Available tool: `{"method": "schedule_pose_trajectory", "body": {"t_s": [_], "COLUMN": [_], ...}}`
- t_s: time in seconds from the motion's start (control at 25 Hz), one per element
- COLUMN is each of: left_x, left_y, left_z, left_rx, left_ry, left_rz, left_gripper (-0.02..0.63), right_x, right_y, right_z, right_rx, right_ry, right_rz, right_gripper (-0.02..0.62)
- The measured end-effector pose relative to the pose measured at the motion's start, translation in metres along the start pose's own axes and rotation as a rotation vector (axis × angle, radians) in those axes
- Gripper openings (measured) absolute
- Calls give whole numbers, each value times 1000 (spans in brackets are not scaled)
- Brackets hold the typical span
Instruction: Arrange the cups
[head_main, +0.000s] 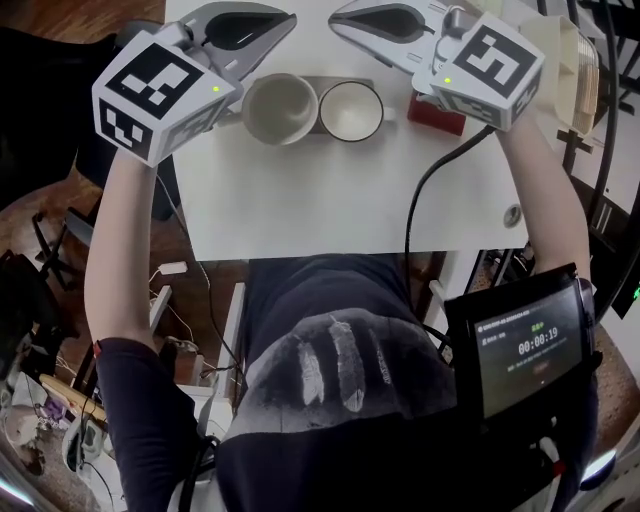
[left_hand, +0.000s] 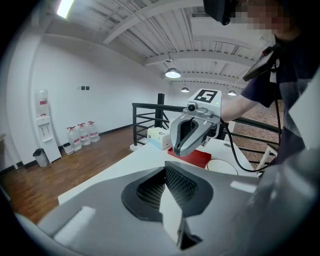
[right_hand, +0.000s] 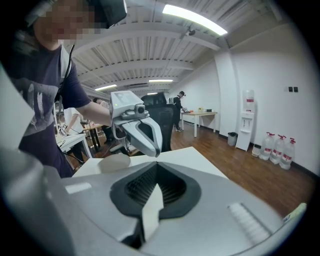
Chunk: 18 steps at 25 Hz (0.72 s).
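Cups sit side by side at the far middle of the white table (head_main: 330, 200), rims touching or nearly so. The left one is a cream cup (head_main: 280, 108) with a matte, slightly mottled inside and a thick round rim. The right one is a white cup (head_main: 351, 110), glossier, with a small loop handle on its right side. A flat grey piece (head_main: 345, 80) shows just behind and under both; whether it is a tray or a mat I cannot tell.

The left gripper (left_hand: 169, 195) hangs above the table's far left, apart from the cream cup. Its two smooth grey shells are pressed together along one seam, the black meshed pads inside meet, and nothing is caught between them. The right gripper (right_hand: 152, 195) hangs over the far right in the same state: jaws fully together, ribbed black pads touching, empty. The two point towards each other, so each gripper view shows the other's rounded grey nose. Each carries a white cube with black square markers, the left cube (head_main: 160, 95) and the right cube (head_main: 490, 65).

A red, flat-sided box (head_main: 435, 115) lies just right of the white cup's handle, partly under the right gripper. A black cable (head_main: 430, 180) curves across the tabletop from the right gripper to the near edge, and a small round metal cap (head_main: 512, 215) is set in the table's near right corner.
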<state>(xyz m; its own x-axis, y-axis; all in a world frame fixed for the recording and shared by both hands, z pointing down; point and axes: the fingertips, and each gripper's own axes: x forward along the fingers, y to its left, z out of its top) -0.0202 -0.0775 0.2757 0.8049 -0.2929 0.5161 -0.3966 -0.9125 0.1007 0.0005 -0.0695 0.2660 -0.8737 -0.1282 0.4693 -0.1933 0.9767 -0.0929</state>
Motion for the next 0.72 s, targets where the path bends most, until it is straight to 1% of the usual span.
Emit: {"method": "schedule_pose_trajectory", "body": {"t_s": [0.08,0.24,0.36,0.72], "left_x": [0,0,0,-2], "left_y": [0,-1,0,-1], "left_z": [0,1,1,7], "left_rx": [1,6,9,15], "left_ry": [-1,0,3,-1], "left_rz": [-1,-6,-9,2], "left_gripper": [15,15,15,15], "right_x": [-1,-3,-3,-5], "right_y": [0,-3,-4,0], "right_z": [0,-4,-2,1], "right_rx": [7,-17,-9,-18], "right_ry": [6,11,14,4], "right_rz": [-7,-14,-21,-17], "right_gripper": [5,5,5,5]}}
